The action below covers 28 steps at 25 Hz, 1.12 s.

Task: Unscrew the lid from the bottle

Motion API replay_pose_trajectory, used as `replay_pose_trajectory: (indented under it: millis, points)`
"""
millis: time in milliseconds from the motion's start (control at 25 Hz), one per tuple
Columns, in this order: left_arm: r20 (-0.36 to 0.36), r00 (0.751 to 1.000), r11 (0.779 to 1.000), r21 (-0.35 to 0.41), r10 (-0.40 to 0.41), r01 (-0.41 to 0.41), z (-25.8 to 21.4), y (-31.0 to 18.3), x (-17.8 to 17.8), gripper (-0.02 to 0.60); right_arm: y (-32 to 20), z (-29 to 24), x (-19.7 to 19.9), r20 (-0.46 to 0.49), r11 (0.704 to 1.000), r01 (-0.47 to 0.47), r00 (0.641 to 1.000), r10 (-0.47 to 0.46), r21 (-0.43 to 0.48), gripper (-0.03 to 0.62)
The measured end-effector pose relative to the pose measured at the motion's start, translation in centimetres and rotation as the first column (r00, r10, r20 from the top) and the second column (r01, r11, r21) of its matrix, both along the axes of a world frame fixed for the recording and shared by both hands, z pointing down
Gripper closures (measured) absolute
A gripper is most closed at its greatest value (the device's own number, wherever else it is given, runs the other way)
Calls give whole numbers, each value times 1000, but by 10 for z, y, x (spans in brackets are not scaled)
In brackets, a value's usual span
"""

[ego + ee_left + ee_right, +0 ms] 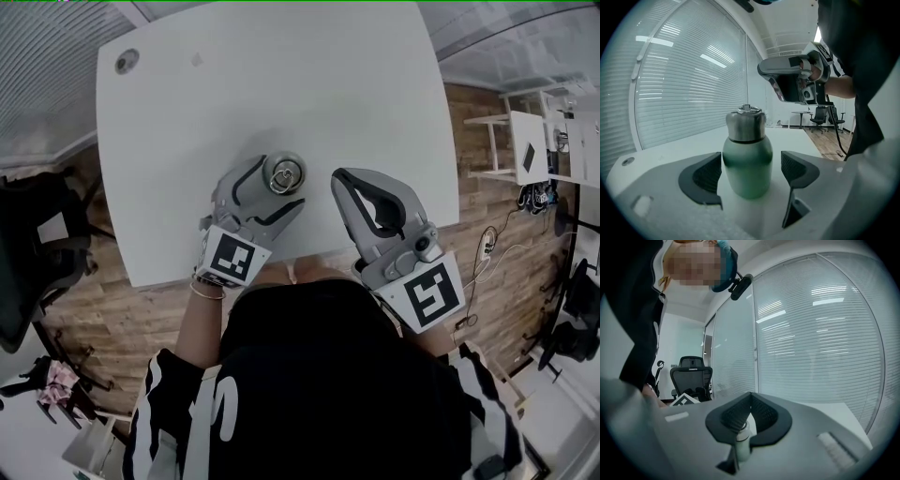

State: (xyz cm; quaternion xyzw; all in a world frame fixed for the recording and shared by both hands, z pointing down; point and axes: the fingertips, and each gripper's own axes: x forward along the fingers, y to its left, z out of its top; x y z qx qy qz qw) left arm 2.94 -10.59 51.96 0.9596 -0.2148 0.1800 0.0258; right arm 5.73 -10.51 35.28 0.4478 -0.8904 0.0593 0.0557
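- Two tongs hang over the near part of a white desk [281, 75], one in each of the person's hands.
- One bottle [746, 164] stands upright on the desk, close to the edge nearest the person, with a green body and bare desk all around it.
- Its lid [746, 124] is a silver metal cap with a small loop on top, and it sits on the bottle's neck.
- The left tongs [277, 184] stand wide apart with the bottle between the jaws. In the left gripper view one ribbed pad lies right against the bottle's side, while a clear gap shows between the other pad and the bottle, so nothing is clamped.
- The right tongs [341, 178] hang just to the right of the bottle, apart from it. Their jaws are fully together at the tips and hold nothing.
- In the right gripper view the bottle shows only as a small pale shape through the opening beneath the closed tips.
- A small round fitting [127, 61] sits in the desk's far left corner, well apart from the bottle.
- Slatted blinds [820, 333] cover the glass wall behind the desk, and a black office chair [691, 373] stands farther back in the room.
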Motion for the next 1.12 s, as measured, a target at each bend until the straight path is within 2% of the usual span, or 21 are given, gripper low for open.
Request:
replay_pose_trajectory:
  millis: [1120]
  points:
    - [-13, 995, 995, -23, 96, -96, 9, -13, 24, 186, -14, -1, 15, -7, 998, -66, 998, 66, 1, 600]
